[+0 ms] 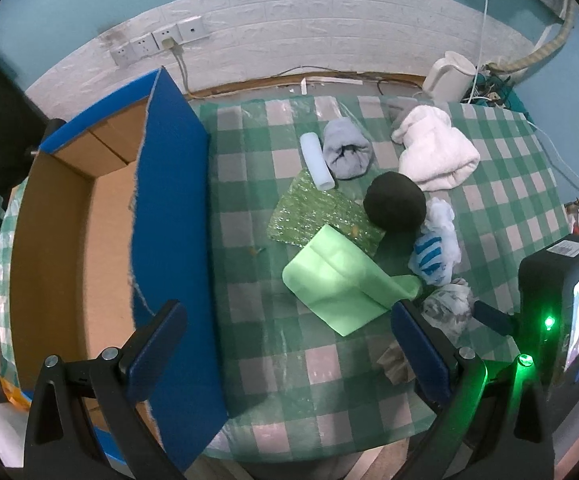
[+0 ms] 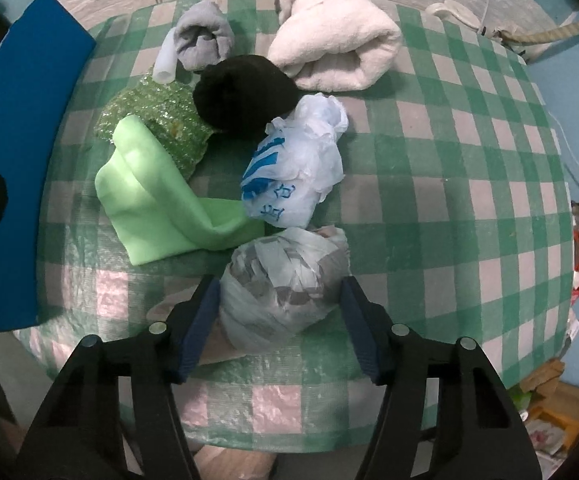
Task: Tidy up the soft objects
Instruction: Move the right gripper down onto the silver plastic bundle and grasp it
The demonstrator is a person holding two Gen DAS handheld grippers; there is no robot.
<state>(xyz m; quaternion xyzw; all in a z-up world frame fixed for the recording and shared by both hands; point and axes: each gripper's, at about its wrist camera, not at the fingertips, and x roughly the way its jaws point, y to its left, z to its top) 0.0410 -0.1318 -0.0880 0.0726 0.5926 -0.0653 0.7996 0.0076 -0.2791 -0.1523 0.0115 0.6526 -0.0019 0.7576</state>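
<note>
Soft things lie on the checked table (image 1: 289, 360): a grey-patterned plastic bundle (image 2: 285, 284), a white and blue plastic bag (image 2: 293, 172), a light green cloth (image 2: 149, 200), a glittery green sheet (image 2: 153, 120), a black ball (image 2: 245, 88), a grey rolled sock (image 2: 205, 36), a white tube (image 2: 167, 60) and a white towel (image 2: 337, 40). My right gripper (image 2: 281, 316) is open with its fingers on either side of the grey-patterned bundle (image 1: 449, 308). My left gripper (image 1: 289, 348) is open and empty above the table's near edge.
An open cardboard box (image 1: 81, 220) with a blue flap (image 1: 173, 216) stands at the table's left. A white kettle (image 1: 449, 72) and cables sit at the back right. The right gripper's body (image 1: 549, 300) shows at the right of the left wrist view.
</note>
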